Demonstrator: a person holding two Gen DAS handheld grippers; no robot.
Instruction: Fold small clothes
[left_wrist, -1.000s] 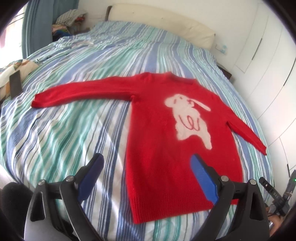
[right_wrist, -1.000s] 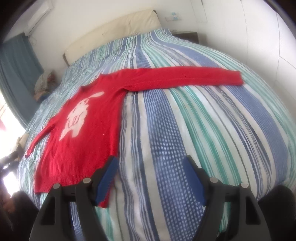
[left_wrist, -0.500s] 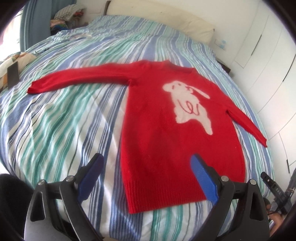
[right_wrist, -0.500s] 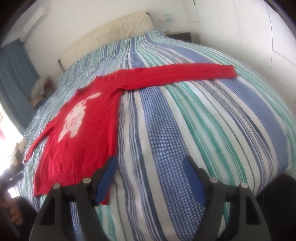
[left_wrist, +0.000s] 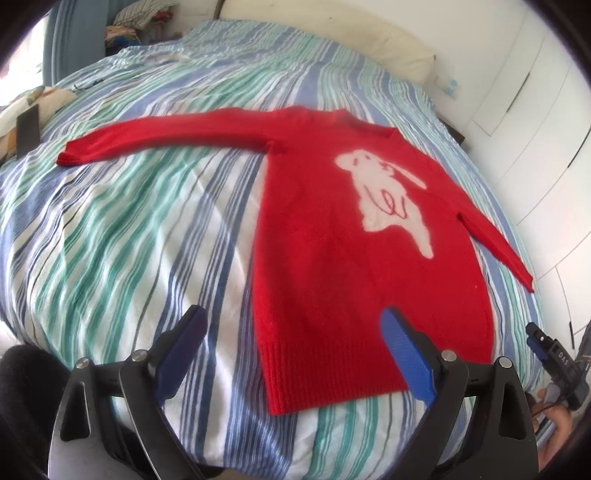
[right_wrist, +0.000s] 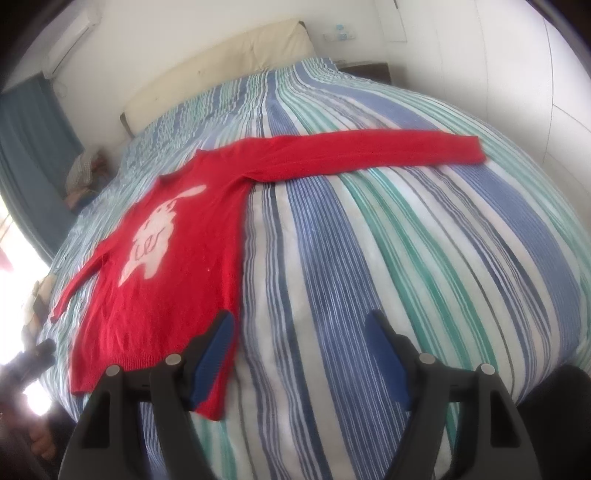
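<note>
One red knitted sweater (left_wrist: 325, 266) lies flat and face up on a bed covered by a blue, green and white striped duvet (left_wrist: 122, 236). Its long axis runs from the ribbed hem, nearest the cameras at the foot of the bed, up to the neckline, which points toward the cream headboard (left_wrist: 332, 33). A pale rabbit-like motif (left_wrist: 388, 199) with red stitched lines sits on the chest; the loops resemble script, but no letters can be read. In the left wrist view one sleeve (left_wrist: 166, 138) stretches straight out sideways to the left, across the stripes, while the other sleeve (left_wrist: 495, 247) angles down toward the right edge of the bed. The left tool (left_wrist: 291, 354), black with blue pads, hovers over the hem corner with its fingers spread wide and nothing between them, not touching the fabric. The right tool (right_wrist: 299, 354) is likewise spread and empty; its left finger overlaps the sweater's near hem corner in its view, the rest over bare duvet. At the right edge of the left wrist view, a dark device (left_wrist: 554, 358) bears small white letters, possibly "DAS", too small to confirm. White wardrobe doors (left_wrist: 535, 92) stand beside the bed.
</note>
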